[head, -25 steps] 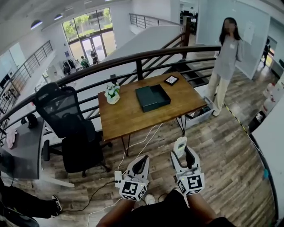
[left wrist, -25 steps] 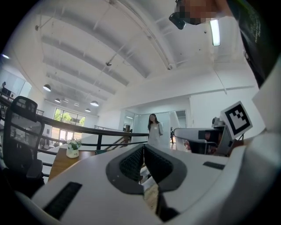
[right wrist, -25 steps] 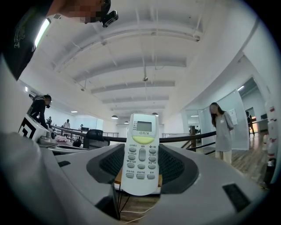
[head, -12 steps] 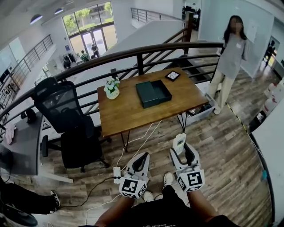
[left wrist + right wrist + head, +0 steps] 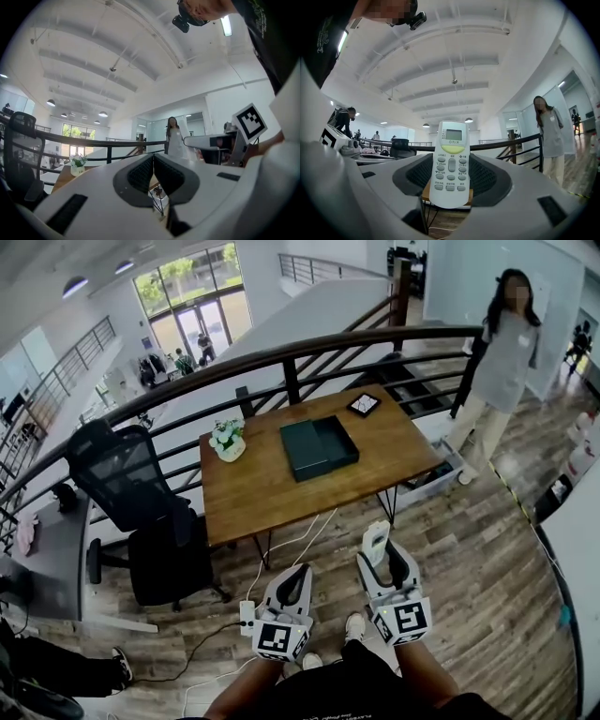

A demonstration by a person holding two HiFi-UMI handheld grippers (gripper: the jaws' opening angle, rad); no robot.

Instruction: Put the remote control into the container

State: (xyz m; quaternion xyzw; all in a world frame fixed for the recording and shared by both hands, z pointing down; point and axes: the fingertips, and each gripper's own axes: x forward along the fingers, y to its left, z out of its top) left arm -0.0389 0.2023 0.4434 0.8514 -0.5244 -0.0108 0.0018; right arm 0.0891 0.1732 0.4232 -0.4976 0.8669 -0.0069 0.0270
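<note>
I have the right hand-held gripper (image 5: 382, 554) clamped on the white rectangular remote control (image 5: 450, 164), whose lower half sits between the 2 black ribbed pads while its small grey screen and pale green band stick out past the fingertips. In the right gripper view the buttons face the camera and the remote stands straight along the jaws. My left hand-held gripper (image 5: 292, 585) is beside it, jaws together at their tips with nothing between them. Both tools hang over the wood-plank floor (image 5: 469, 559), short of the near edge of the brown wooden worktop (image 5: 272, 493). The dark green open rectangular container (image 5: 319, 448) lies on that worktop towards its far side, well apart from the remote. To the container's left stands a small white pot of pale flowers (image 5: 226, 440), and near the far right corner lies a small black square item with a light face (image 5: 364, 406). A black mesh office chair (image 5: 141, 484) stands left of the worktop, a dark curved metal railing (image 5: 281, 357) runs behind it, and a person in a grey top (image 5: 502, 343) stands at the far right. A white power strip (image 5: 247, 615) lies on the floor just beside the left tool.
</note>
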